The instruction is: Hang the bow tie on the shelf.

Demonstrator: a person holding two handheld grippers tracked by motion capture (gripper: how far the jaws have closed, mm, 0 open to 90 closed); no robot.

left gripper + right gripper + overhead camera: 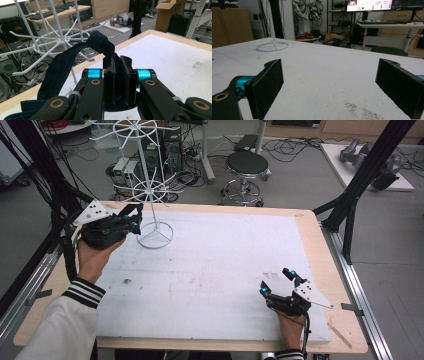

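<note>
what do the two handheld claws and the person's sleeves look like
Both are black, two-jawed tools. The left claw has flat black padded jaws, cyan metal collars and brass-coloured pivot rivets. The right claw shows the same cyan accents and broad, rough-textured black pads. Each carries a grey three-cornered plate dotted with holes; a black cable trails from the right one. The person's white sleeve ends in black-and-white striped cuffs.

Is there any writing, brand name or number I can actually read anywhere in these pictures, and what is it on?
Nothing can be read.
Screen at the back of the right gripper view: pink and white bands carry text, too small and blurred to read.
Cardboard box, white mat, white wire rack, each hand-held gripper: no lettering visible.
</note>
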